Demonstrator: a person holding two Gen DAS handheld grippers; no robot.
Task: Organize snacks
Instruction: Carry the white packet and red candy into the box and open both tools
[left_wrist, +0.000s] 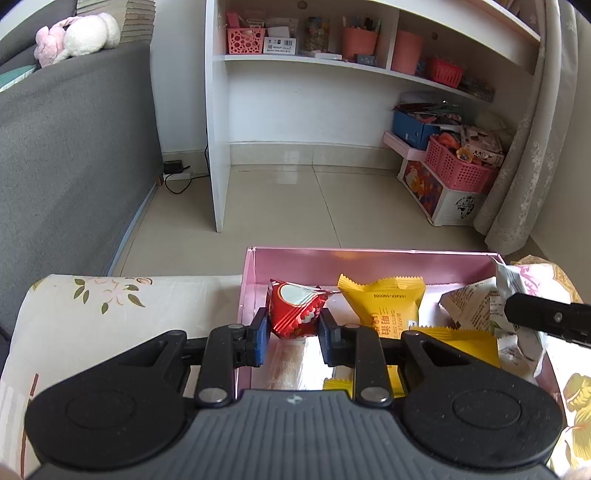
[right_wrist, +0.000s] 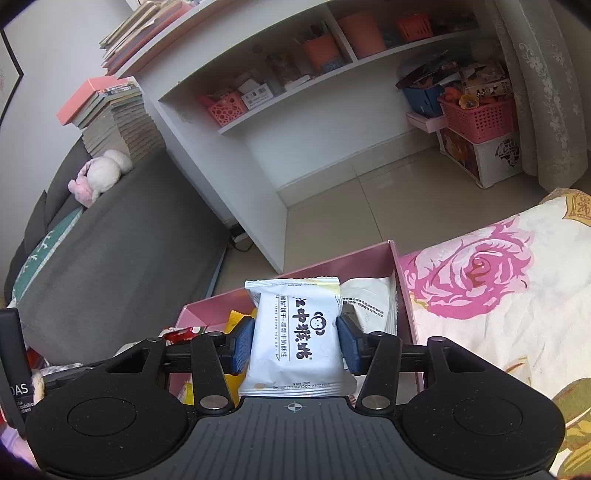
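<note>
Red snack packet (left_wrist: 295, 314) is clamped by the left gripper (left_wrist: 293, 338) and white biscuit packet (right_wrist: 297, 332) by the right gripper (right_wrist: 295, 341) (both directly above the pink box (left_wrist: 369, 260)).

My pink box (left_wrist: 255, 269) is crowded: yellow packets (left_wrist: 384, 306) and white packets (left_wrist: 469, 306) fill its right side. The near-left floor of it lies bare, and above its walls nothing blocks me.
</note>
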